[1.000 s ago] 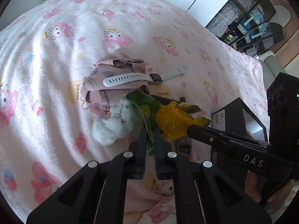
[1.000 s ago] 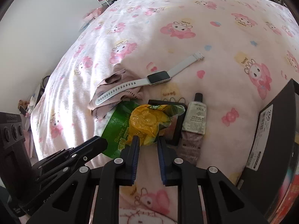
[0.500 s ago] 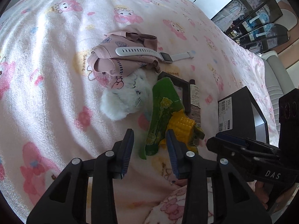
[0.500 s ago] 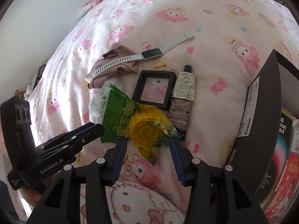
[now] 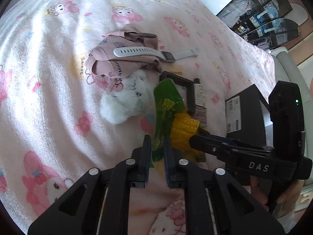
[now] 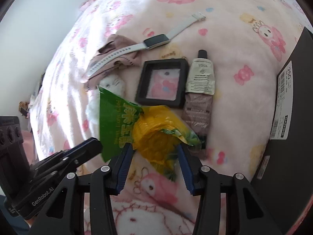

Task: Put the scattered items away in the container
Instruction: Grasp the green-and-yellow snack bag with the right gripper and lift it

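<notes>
Nearest both cameras, on the pink cartoon-print blanket [image 5: 49, 90], lies the packaged corn cob [image 6: 156, 137], its green and yellow wrapper crinkled. The left gripper [image 5: 157, 148] has just been closing, and its narrow jaws now have the wrapper's green edge between them; whether the pads actually press it I cannot tell. The right gripper [image 6: 154, 156] stands spread, jaws either side of the yellow end, not pressing on it. Just beyond the corn sit a white plush toy [image 5: 125, 103], a black square frame [image 6: 162, 82] and a cream tube [image 6: 199, 90] lying side by side. Farther out, a white smartwatch [image 6: 156, 40] lies across a crumpled pink cloth [image 5: 109, 62]. Off to the right stands the black box [image 6: 289, 117], well apart from the corn.
</notes>
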